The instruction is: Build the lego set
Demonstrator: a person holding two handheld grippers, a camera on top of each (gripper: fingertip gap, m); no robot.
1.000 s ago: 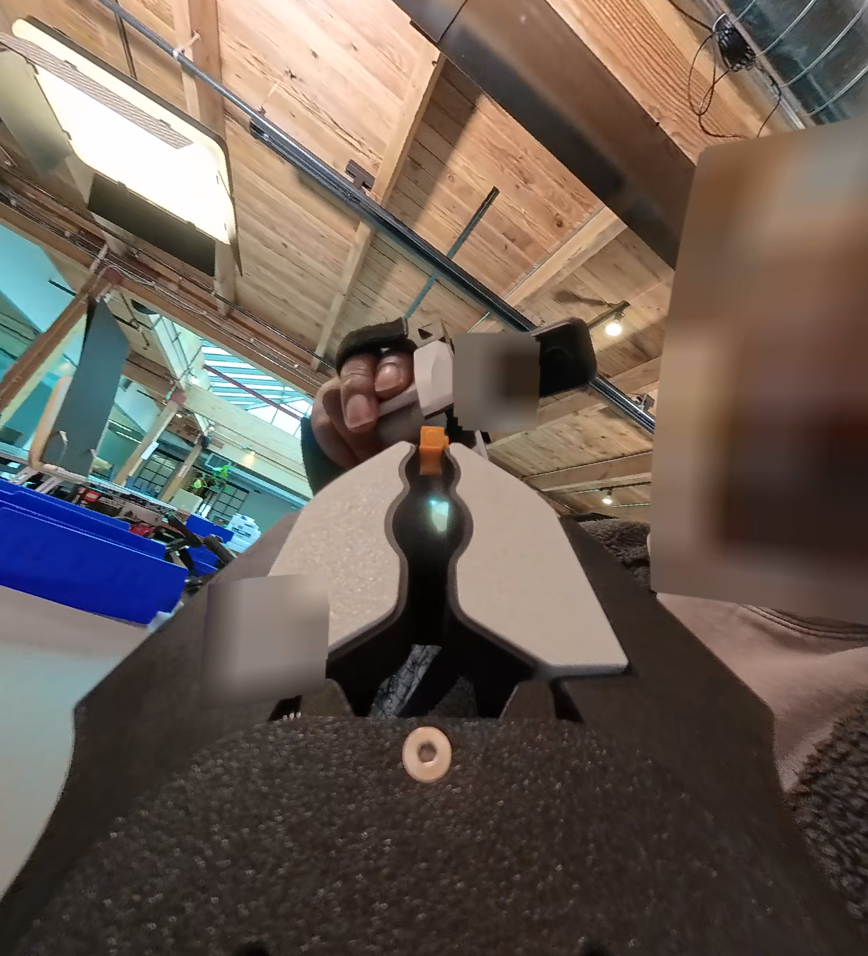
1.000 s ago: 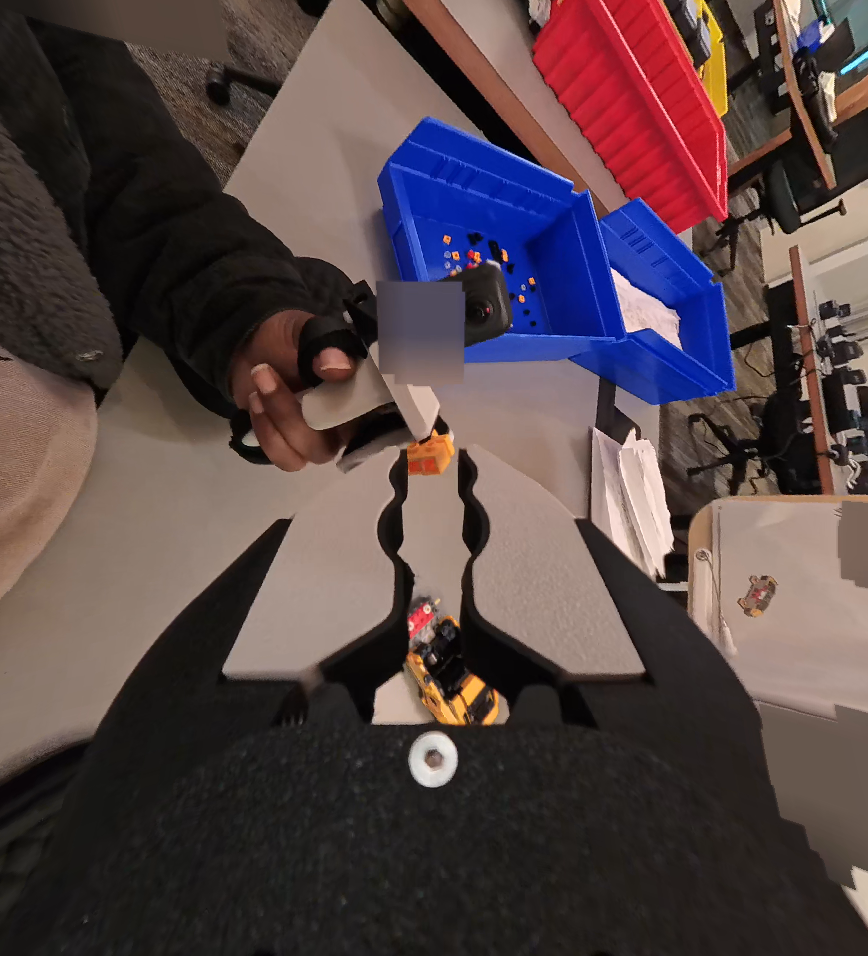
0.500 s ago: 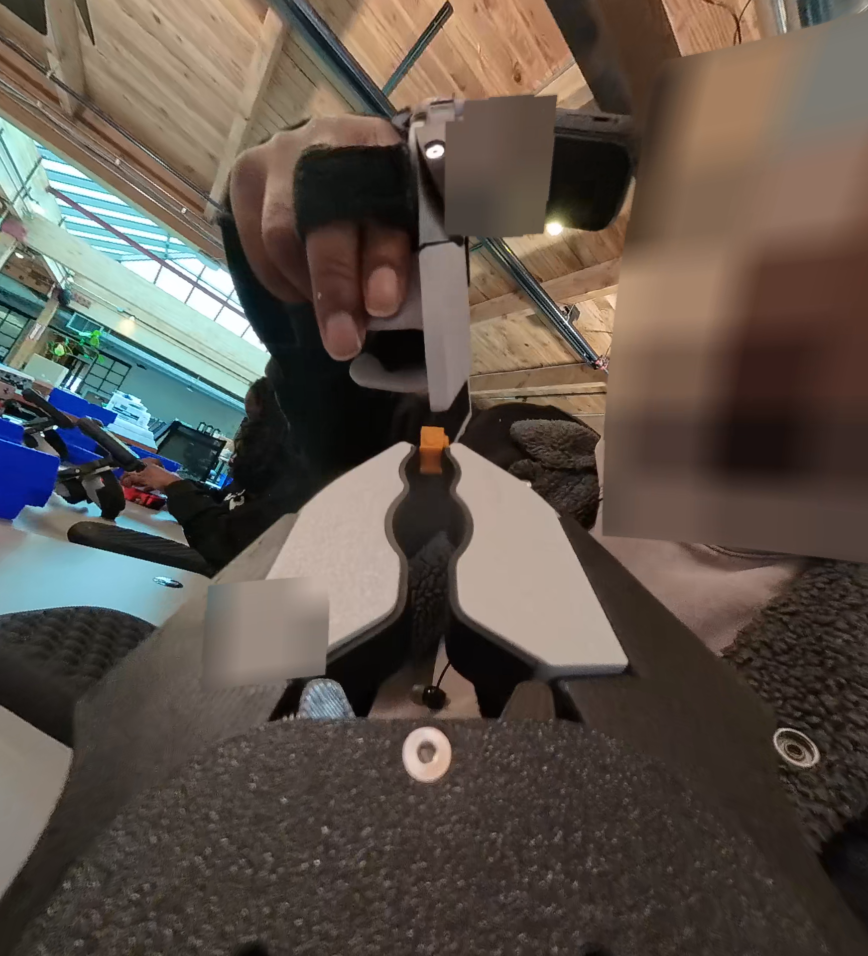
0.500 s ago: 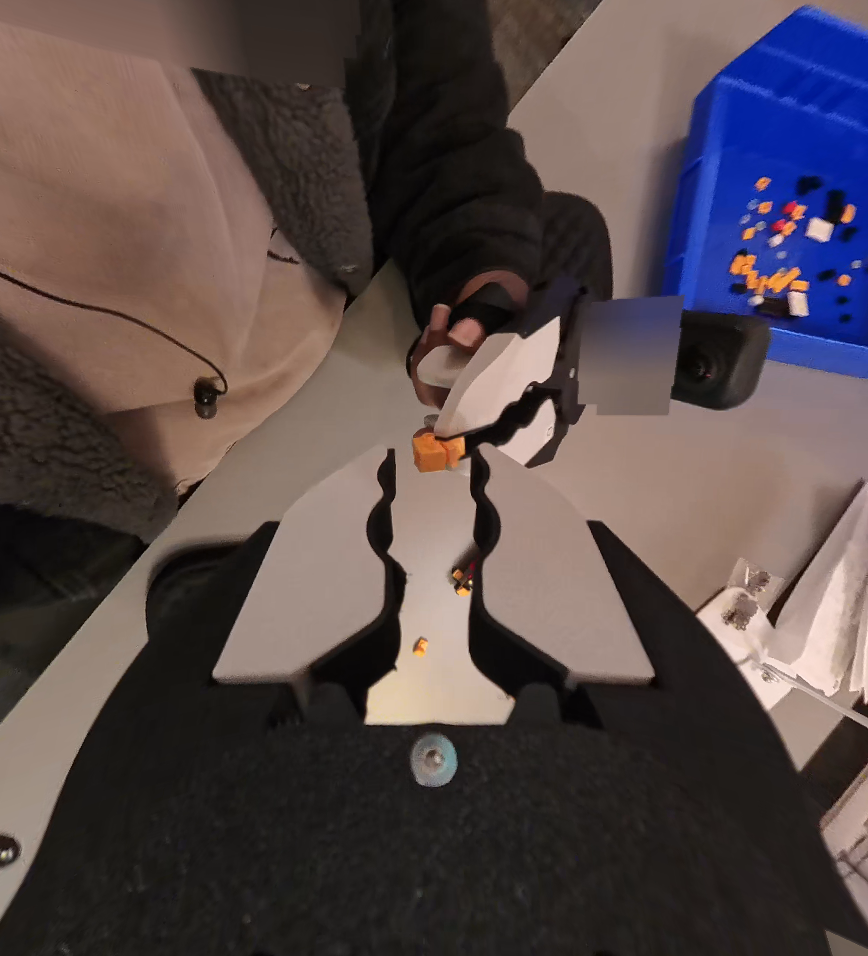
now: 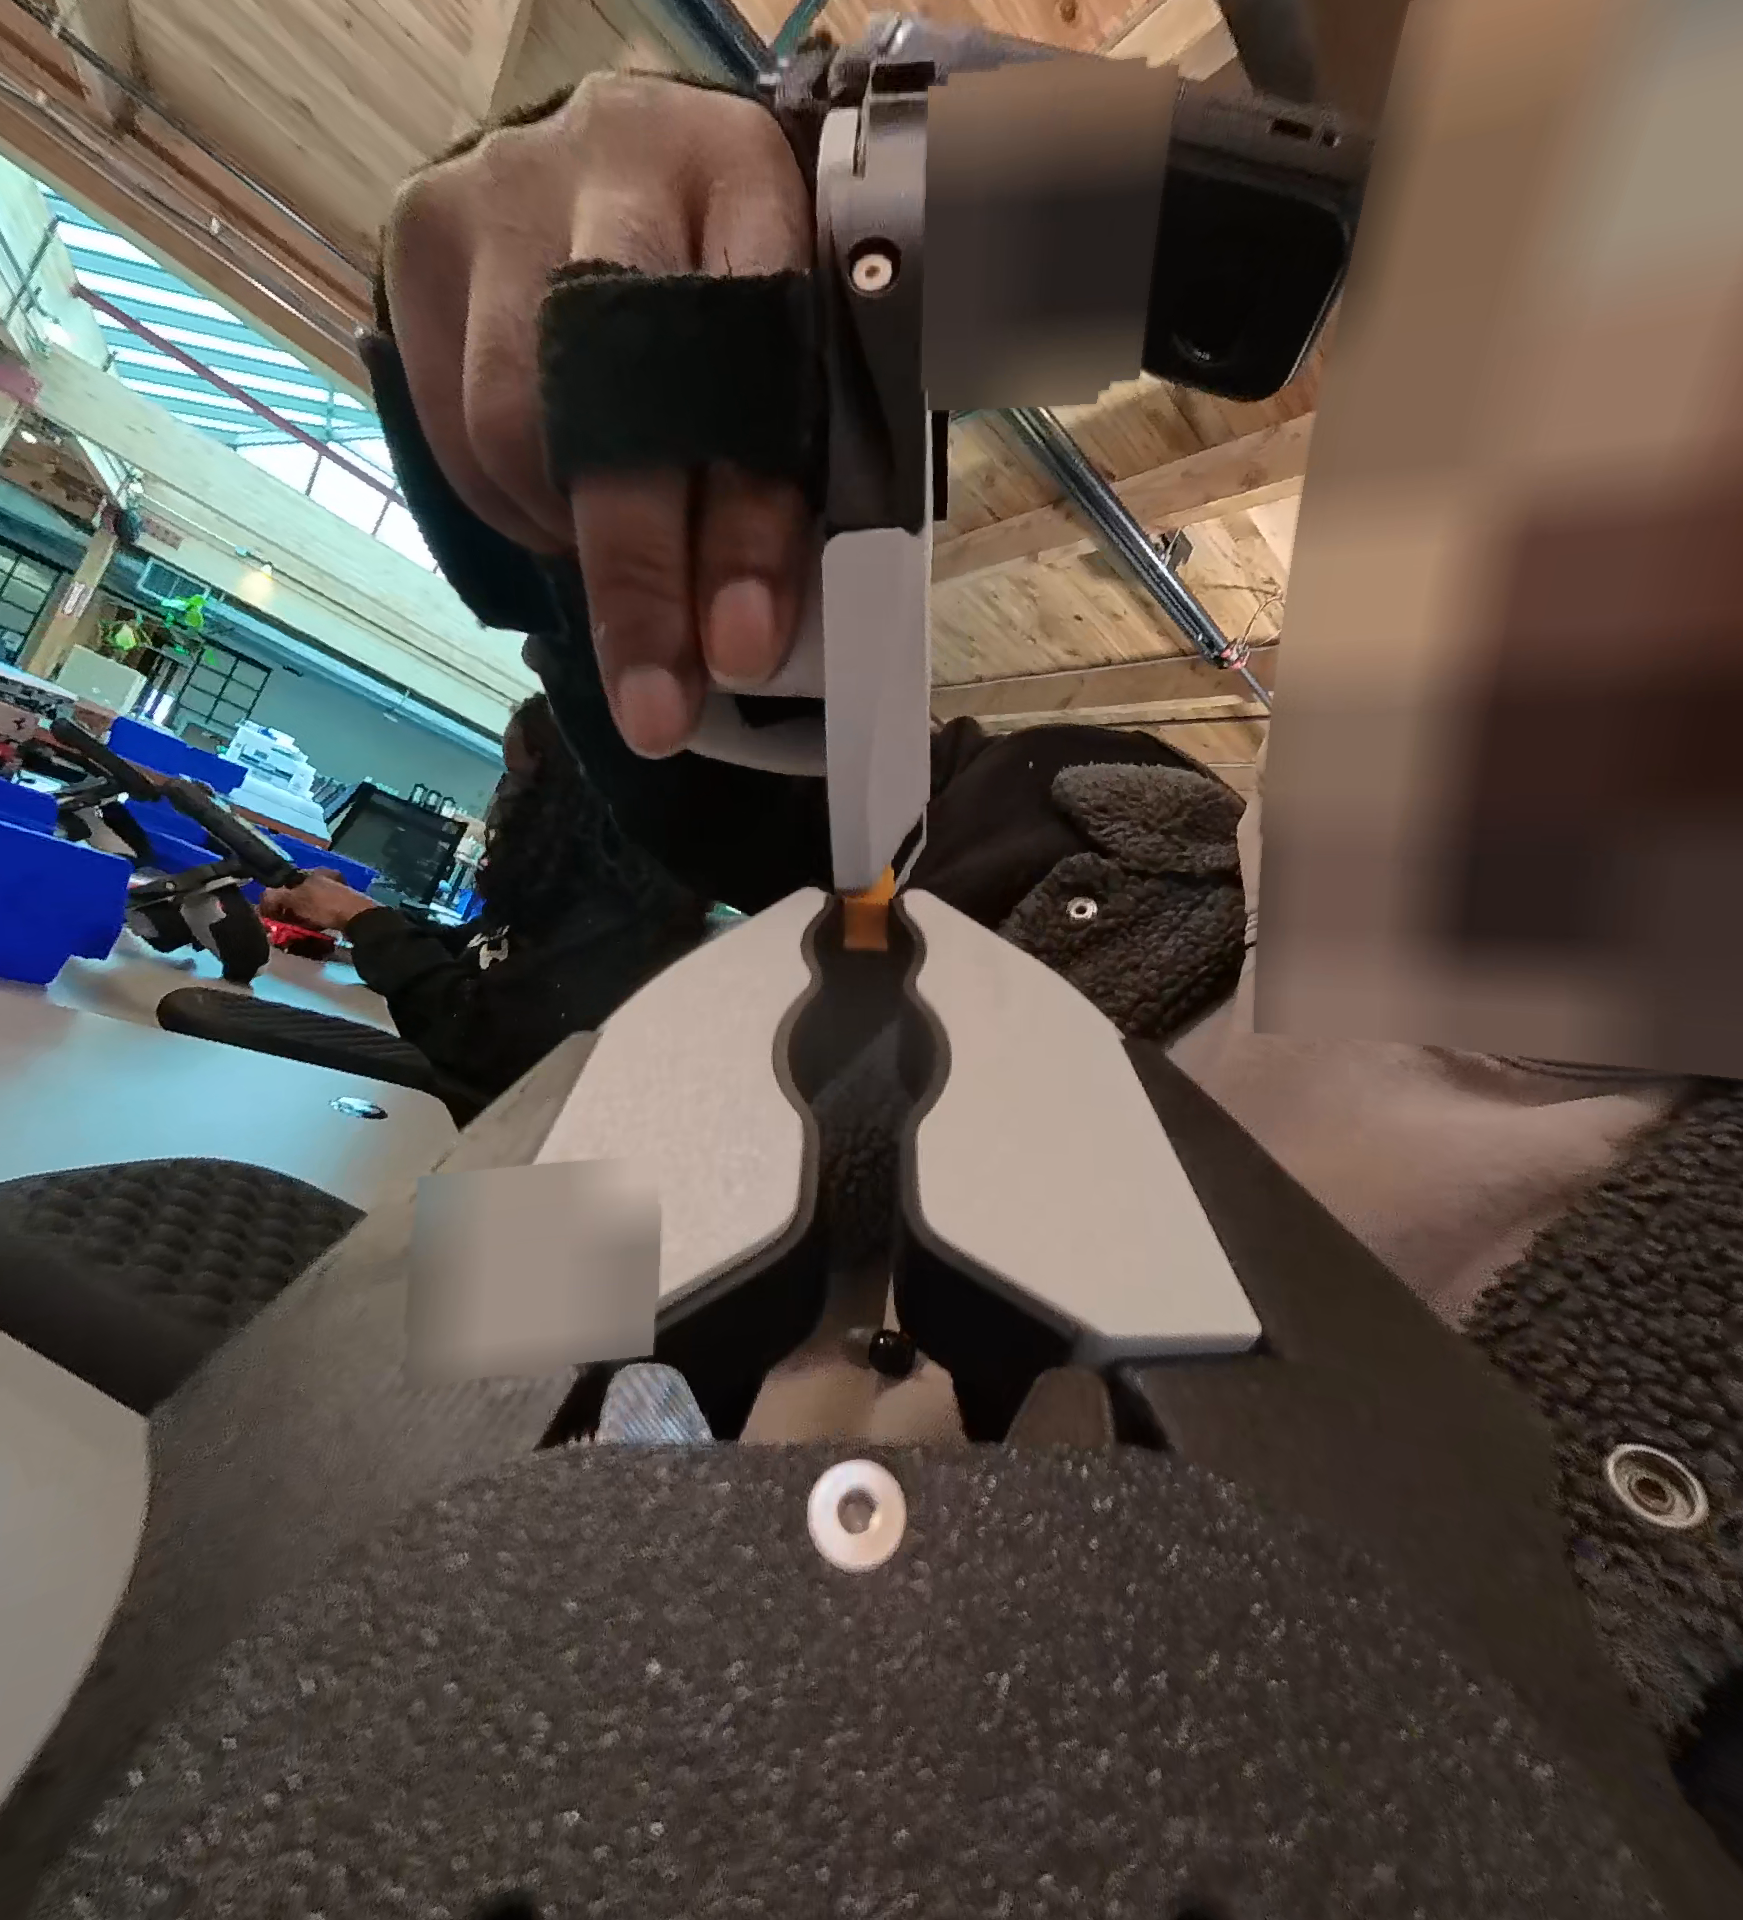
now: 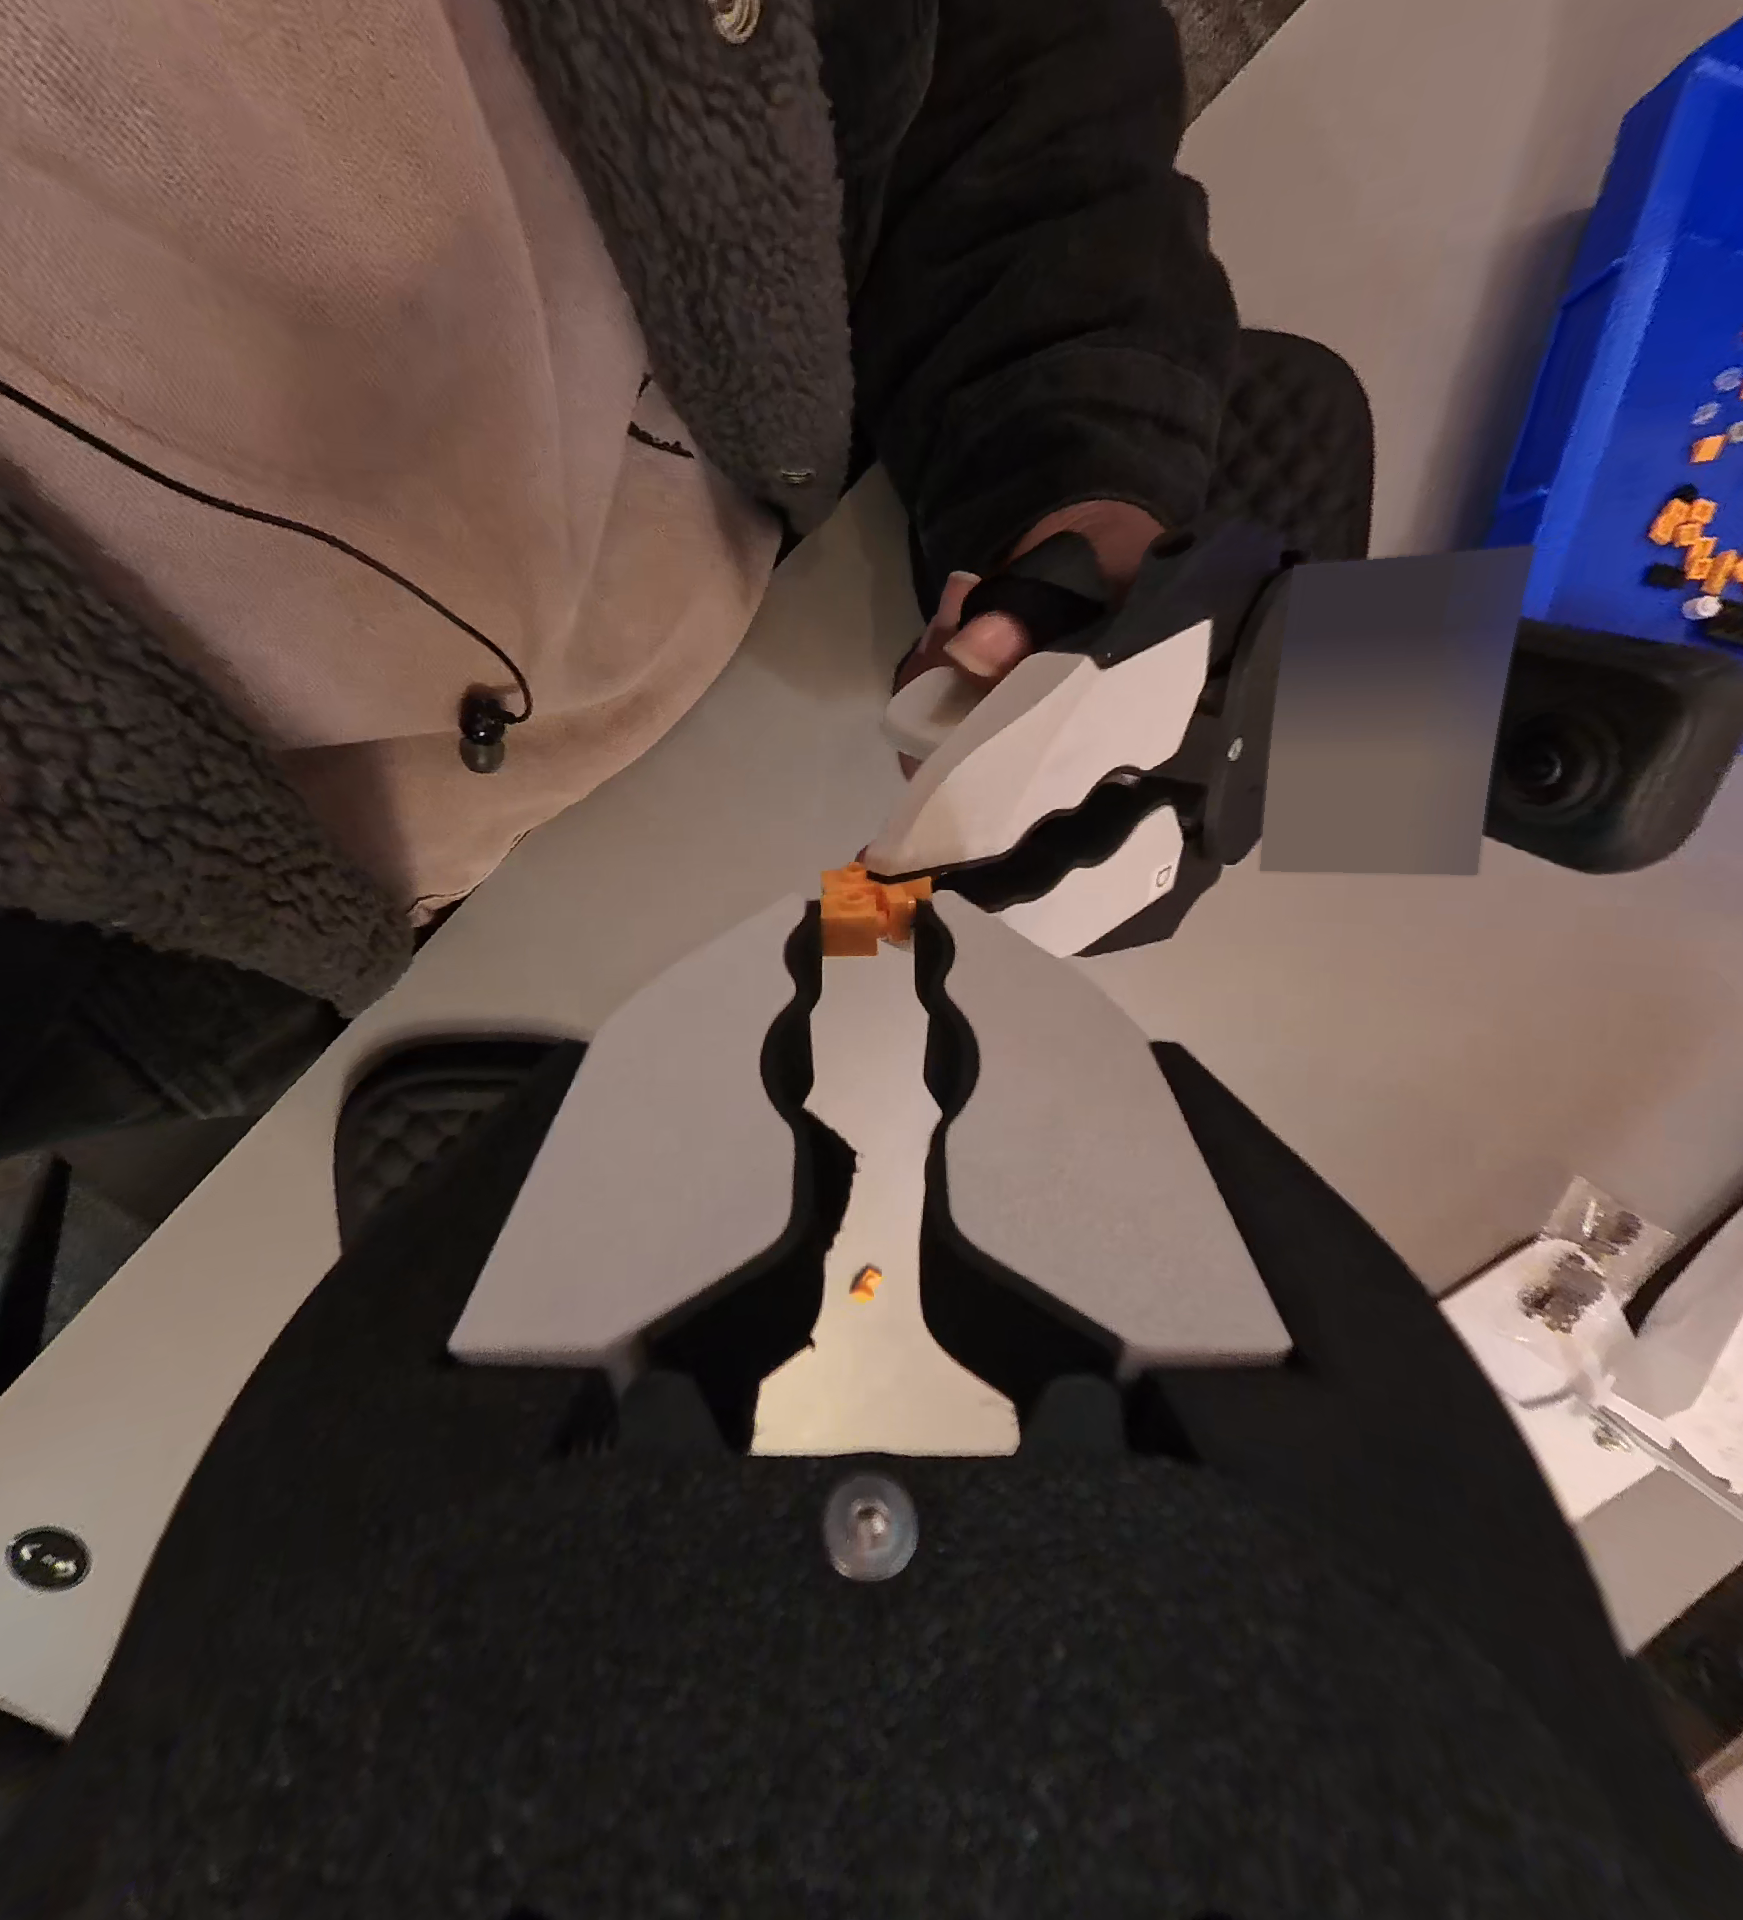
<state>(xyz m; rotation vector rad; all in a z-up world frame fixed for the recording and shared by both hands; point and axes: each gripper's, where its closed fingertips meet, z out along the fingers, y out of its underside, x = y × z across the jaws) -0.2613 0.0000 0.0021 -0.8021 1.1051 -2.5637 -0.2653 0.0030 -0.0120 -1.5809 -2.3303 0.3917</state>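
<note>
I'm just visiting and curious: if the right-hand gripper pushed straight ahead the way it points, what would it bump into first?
Probably the orange lego piece at its own fingertips, which the left gripper is pinching from the side. The right gripper seems to touch it already, though depth is hard to judge.

lego piece (image 6: 862, 912): orange
left tool (image 5: 865, 914): pale grey fingers, black textured body
right tool (image 6: 867, 925): pale grey fingers, black body
bin (image 6: 1615, 343): blue
counter (image 6: 1262, 312): light grey
jacket (image 6: 721, 208): dark grey fleece over beige
</note>
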